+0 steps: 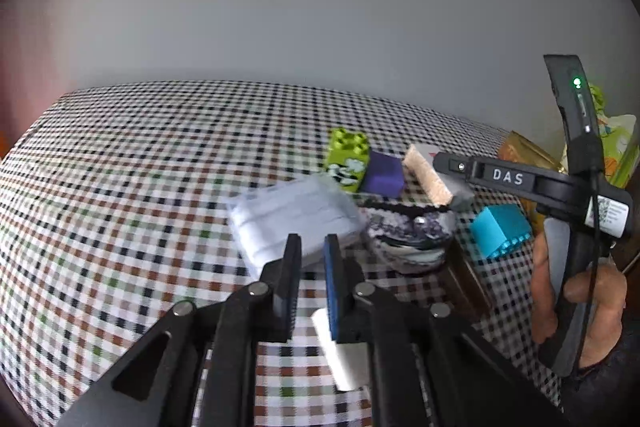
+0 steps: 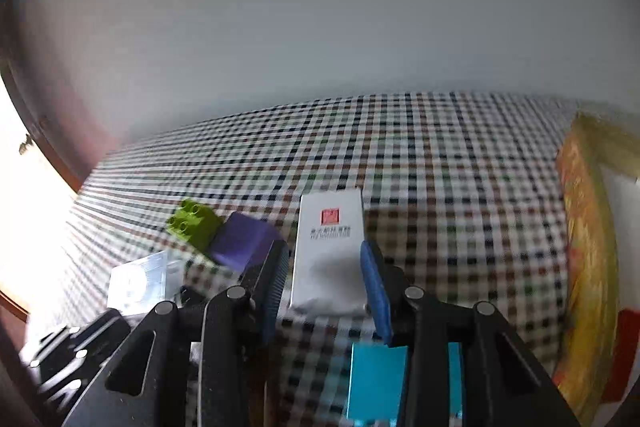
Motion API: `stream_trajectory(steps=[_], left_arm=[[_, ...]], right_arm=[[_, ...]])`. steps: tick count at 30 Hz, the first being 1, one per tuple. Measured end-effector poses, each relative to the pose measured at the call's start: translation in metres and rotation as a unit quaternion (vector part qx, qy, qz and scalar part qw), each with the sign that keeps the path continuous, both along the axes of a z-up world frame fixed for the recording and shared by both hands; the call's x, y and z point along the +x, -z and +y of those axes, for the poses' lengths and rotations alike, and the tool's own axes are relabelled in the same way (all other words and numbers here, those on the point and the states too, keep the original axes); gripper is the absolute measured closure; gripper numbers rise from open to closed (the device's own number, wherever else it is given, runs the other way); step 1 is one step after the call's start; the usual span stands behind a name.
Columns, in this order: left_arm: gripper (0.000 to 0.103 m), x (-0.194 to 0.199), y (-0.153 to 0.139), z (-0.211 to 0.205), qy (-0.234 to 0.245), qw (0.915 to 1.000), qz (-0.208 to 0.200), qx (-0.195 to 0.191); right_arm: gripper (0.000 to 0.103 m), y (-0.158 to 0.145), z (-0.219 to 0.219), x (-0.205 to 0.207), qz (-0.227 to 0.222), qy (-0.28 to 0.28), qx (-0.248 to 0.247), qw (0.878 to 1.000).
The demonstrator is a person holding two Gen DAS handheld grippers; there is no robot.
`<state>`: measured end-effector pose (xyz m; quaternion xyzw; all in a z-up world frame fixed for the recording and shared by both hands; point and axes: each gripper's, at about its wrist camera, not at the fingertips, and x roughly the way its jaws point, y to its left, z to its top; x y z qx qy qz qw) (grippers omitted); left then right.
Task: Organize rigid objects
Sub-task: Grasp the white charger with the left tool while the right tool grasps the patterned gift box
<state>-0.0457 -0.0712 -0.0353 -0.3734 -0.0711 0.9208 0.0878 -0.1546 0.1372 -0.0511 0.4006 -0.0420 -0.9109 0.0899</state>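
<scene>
A: Where are the blocks?
B: On the checked counter point(image 1: 140, 167): the green brick point(image 1: 347, 159) touches the purple block point(image 1: 383, 174) at the far side, and the teal brick point(image 1: 500, 230) sits to the right.
A: And the fingers?
B: The left gripper point(image 1: 313, 251) has its fingers together, gripping nothing, above the clear plastic box point(image 1: 288, 215). The right gripper point(image 2: 325, 267) stands apart around the white carton point(image 2: 328, 247), seemingly not pressing it; motion blur hides the contact.
</scene>
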Motion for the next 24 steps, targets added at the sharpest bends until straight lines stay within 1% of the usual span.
stream_trajectory(steps=[1, 2, 3, 4, 5, 6, 7, 8, 9, 11, 12, 13, 14, 16, 17, 18, 19, 20, 22, 24], left_arm=[[0.092, 0.000, 0.000, -0.002, -0.004, 1.0000, 0.000, 0.000], [0.088, 0.001, -0.002, -0.005, -0.005, 1.0000, -0.002, 0.004], [0.077, 0.001, -0.003, -0.009, -0.006, 0.9999, -0.005, 0.013], [0.068, 0.003, -0.004, -0.011, -0.007, 0.9998, -0.007, 0.019], [0.047, 0.005, -0.006, -0.012, -0.011, 0.9997, -0.009, 0.022], [0.033, 0.006, -0.008, -0.011, -0.012, 0.9997, -0.007, 0.022], [0.032, 0.008, -0.009, -0.007, -0.011, 0.9998, -0.005, 0.018], [0.032, 0.009, -0.008, -0.002, -0.006, 0.9999, -0.003, 0.015], [0.032, 0.004, -0.005, 0.007, -0.003, 0.9999, -0.005, 0.013], [0.032, 0.008, 0.000, 0.015, 0.003, 0.9997, -0.023, 0.006], [0.032, 0.008, 0.003, 0.018, 0.004, 0.9995, -0.032, 0.001], [0.032, 0.010, 0.006, 0.023, 0.007, 0.9992, -0.040, -0.004], [0.032, 0.013, 0.007, 0.026, 0.009, 0.9990, -0.042, -0.005], [0.032, 0.014, 0.008, 0.031, 0.003, 0.9990, -0.043, -0.009], [0.037, 0.012, 0.009, 0.033, -0.003, 0.9989, -0.044, -0.017], [0.046, 0.009, 0.011, 0.035, -0.006, 0.9986, -0.047, -0.024], [0.050, 0.006, 0.014, 0.034, -0.010, 0.9980, -0.055, -0.031], [0.053, 0.005, 0.018, 0.034, -0.009, 0.9976, -0.062, -0.030], [0.058, 0.009, 0.016, 0.031, -0.009, 0.9978, -0.056, -0.034], [0.061, 0.011, 0.015, 0.029, -0.010, 0.9979, -0.056, -0.031]], right_arm=[[0.063, 0.000, -0.003, -0.001, 0.001, 0.000, 0.010, 1.000], [0.063, 0.000, -0.006, -0.003, 0.003, 0.001, 0.025, 1.000], [0.063, 0.001, -0.008, -0.003, 0.000, 0.004, 0.036, 0.999], [0.061, 0.003, -0.007, -0.004, -0.002, 0.003, 0.034, 0.999], [0.054, 0.005, -0.004, -0.003, -0.002, 0.003, 0.024, 1.000], [0.048, 0.007, -0.003, -0.002, -0.003, 0.010, 0.024, 1.000], [0.037, 0.008, -0.002, -0.002, -0.004, 0.015, 0.028, 0.999], [0.032, 0.008, -0.002, -0.002, -0.003, 0.015, 0.035, 0.999], [0.032, 0.008, -0.002, -0.003, -0.003, 0.011, 0.036, 0.999], [0.033, 0.009, -0.002, -0.005, -0.009, 0.002, 0.031, 0.999], [0.034, 0.012, -0.002, -0.007, -0.020, -0.004, 0.024, 1.000], [0.042, 0.015, -0.002, -0.009, -0.032, -0.006, 0.024, 0.999], [0.046, 0.018, -0.002, -0.009, -0.035, -0.010, 0.031, 0.999], [0.046, 0.019, -0.003, -0.009, -0.035, -0.027, 0.042, 0.998], [0.046, 0.021, -0.004, -0.008, -0.039, -0.038, 0.035, 0.998], [0.046, 0.021, -0.004, -0.008, -0.036, -0.035, 0.036, 0.998], [0.046, 0.022, -0.004, -0.009, -0.035, -0.032, 0.038, 0.998], [0.046, 0.023, -0.004, -0.010, -0.033, -0.031, 0.039, 0.998], [0.047, 0.024, -0.003, -0.012, -0.027, -0.031, 0.045, 0.998], [0.070, 0.023, -0.007, -0.012, -0.024, -0.025, 0.065, 0.997]])
